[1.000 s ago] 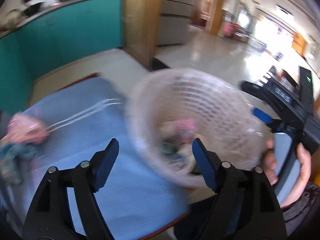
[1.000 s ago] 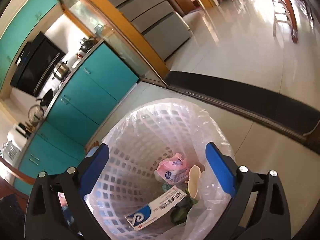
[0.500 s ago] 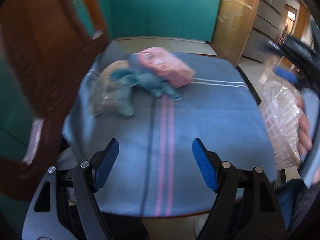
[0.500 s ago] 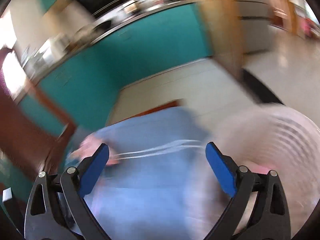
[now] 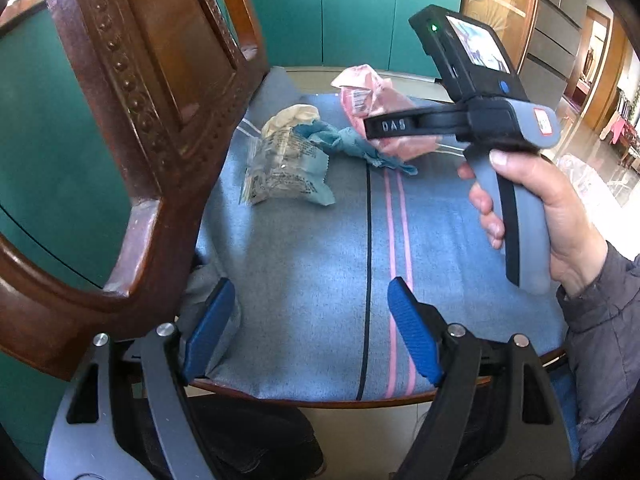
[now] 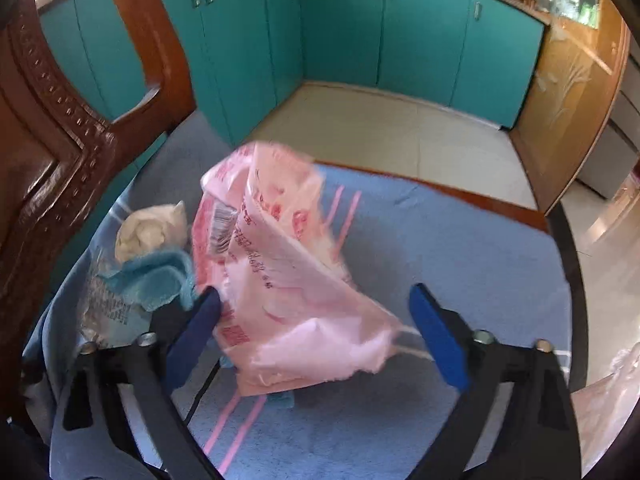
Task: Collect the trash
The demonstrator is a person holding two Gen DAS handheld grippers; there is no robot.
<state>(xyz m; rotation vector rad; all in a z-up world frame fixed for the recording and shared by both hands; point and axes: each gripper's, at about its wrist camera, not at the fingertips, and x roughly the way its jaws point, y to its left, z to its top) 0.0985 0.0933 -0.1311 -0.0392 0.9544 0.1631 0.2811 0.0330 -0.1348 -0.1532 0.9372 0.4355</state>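
Observation:
Trash lies on a chair seat covered in blue cloth (image 5: 320,264): a pink plastic bag (image 5: 384,116), a crumpled blue cloth scrap (image 5: 352,146), a clear printed wrapper (image 5: 280,168) and a white crumpled wad (image 5: 288,118). My right gripper (image 6: 316,328) is open, its jaws on either side of the pink bag (image 6: 280,280), with the left pad against it. In the left wrist view the right gripper's body (image 5: 472,120) hovers over the bag. My left gripper (image 5: 308,332) is open and empty above the seat's near edge.
The carved wooden chair back (image 5: 132,120) rises close on the left. Teal cabinets (image 6: 360,28) line the far wall. The bag-lined white trash basket (image 6: 604,404) shows at the lower right edge of the right wrist view. Tiled floor (image 6: 380,128) lies beyond the seat.
Both grippers swung away from the trash basket to the chair seat. The right gripper has moved in over the pink bag, jaws now around it.

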